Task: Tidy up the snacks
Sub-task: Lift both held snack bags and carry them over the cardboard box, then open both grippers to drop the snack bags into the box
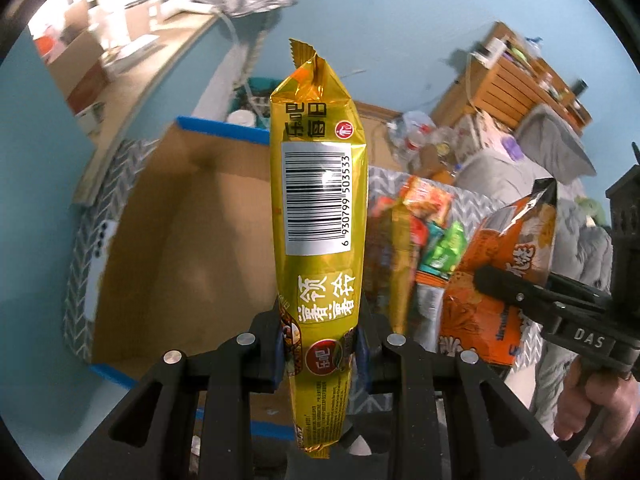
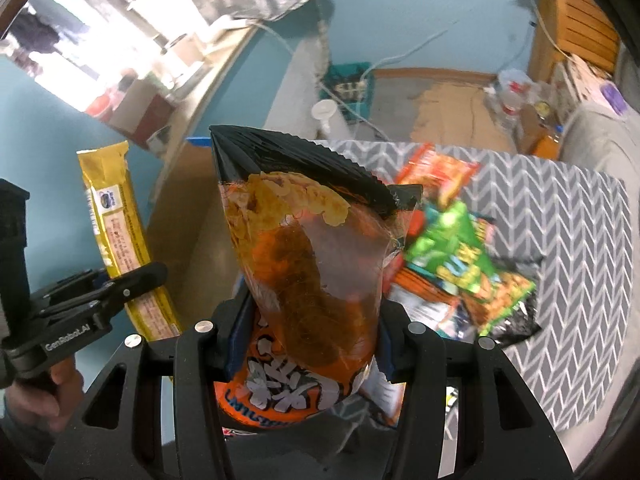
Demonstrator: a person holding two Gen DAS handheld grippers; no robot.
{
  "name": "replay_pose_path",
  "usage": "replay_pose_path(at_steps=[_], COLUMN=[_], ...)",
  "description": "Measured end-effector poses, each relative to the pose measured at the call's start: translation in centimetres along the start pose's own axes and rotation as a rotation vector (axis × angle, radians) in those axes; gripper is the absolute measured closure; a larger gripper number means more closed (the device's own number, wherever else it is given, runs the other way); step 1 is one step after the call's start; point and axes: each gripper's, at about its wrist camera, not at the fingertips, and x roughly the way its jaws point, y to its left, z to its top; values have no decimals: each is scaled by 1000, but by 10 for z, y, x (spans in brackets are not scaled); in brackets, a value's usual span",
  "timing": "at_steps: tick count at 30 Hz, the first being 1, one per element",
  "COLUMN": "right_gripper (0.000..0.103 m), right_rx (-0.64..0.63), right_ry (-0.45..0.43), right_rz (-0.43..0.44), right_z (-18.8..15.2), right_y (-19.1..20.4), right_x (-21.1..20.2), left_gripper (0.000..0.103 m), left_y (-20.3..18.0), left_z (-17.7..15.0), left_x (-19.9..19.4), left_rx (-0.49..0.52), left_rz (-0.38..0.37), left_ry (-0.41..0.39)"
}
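Observation:
My left gripper (image 1: 320,354) is shut on a long gold snack packet (image 1: 320,208) with a barcode, held upright above an open cardboard box (image 1: 188,240). The packet also shows in the right wrist view (image 2: 120,240), with the left gripper (image 2: 120,284) clamped on it. My right gripper (image 2: 306,356) is shut on an orange and black snack bag (image 2: 304,264), held upright in the air. That bag (image 1: 508,264) and the right gripper (image 1: 516,292) show at the right of the left wrist view. A pile of snack packets (image 2: 452,260) lies on the chevron cloth.
The grey chevron cloth (image 2: 560,240) covers the surface under the pile. The box has blue-taped edges (image 1: 224,128). A teal crate (image 2: 350,80) and clutter stand by the blue wall. A wooden shelf (image 1: 516,80) and grey bedding (image 1: 560,152) are at the right.

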Motion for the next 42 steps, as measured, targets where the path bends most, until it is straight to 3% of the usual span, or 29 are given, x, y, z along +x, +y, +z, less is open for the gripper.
replay_pose_path(at_steps=[9, 23, 35, 40, 42], right_gripper=[52, 52, 53, 52, 46], right_rx=[-104, -240, -259, -244, -236], right_ry=[49, 144, 195, 203, 197], right_rz=[57, 75, 37, 15, 16], right_z=[23, 39, 43, 45, 46], right_y=[47, 107, 118, 118, 118], right_x=[32, 91, 127, 135, 135], left_gripper=[75, 75, 74, 68, 66], left_y=[51, 97, 103, 107, 109], left_z=[0, -5, -6, -10, -12], left_x=[-1, 41, 56, 51, 48], left_rx=[-97, -195, -231, -244, -257], left_rz=[55, 104, 150, 162, 161], left_ry=[0, 43, 69, 78, 78])
